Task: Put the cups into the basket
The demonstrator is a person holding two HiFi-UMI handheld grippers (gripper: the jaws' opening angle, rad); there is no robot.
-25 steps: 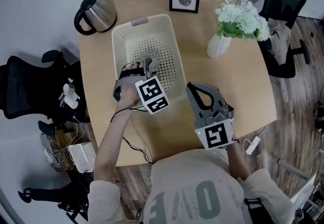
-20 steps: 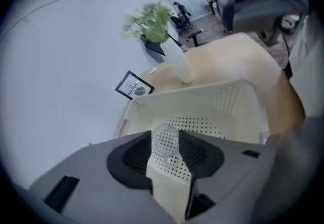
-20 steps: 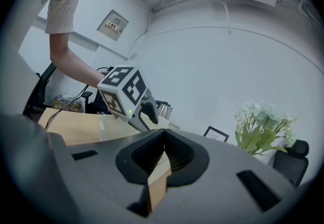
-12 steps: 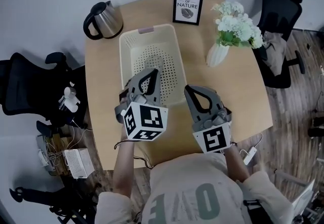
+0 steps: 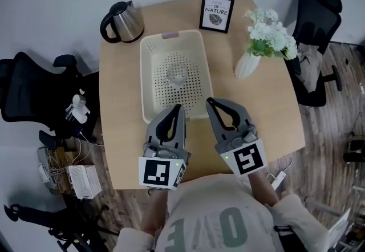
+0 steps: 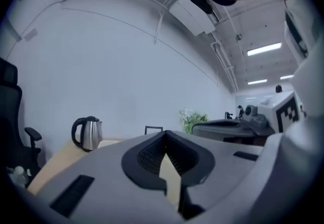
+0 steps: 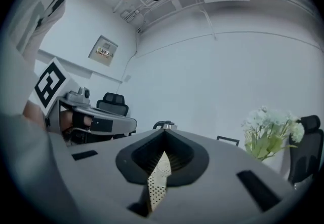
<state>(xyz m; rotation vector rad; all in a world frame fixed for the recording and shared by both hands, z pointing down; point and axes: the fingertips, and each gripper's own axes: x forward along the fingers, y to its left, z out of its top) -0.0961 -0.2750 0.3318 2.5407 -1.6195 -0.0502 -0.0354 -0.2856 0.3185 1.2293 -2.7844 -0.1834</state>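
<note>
A clear glass cup rests on the floor of the cream perforated basket, near its middle. Both grippers hover over the near table edge, just short of the basket's front wall. My left gripper is shut with nothing in it, its tips meeting. My right gripper is beside it, also shut and empty, tips together. Through the slit under the right jaws a strip of the basket shows. No other cup is in view.
A steel kettle stands at the table's back left. A framed print leans at the back. A white vase of flowers stands right of the basket. Office chairs flank the table.
My left gripper has pulled back out of the basket toward the near table edge and its jaws have shut. The cup stays in the basket. The right gripper has barely moved.
</note>
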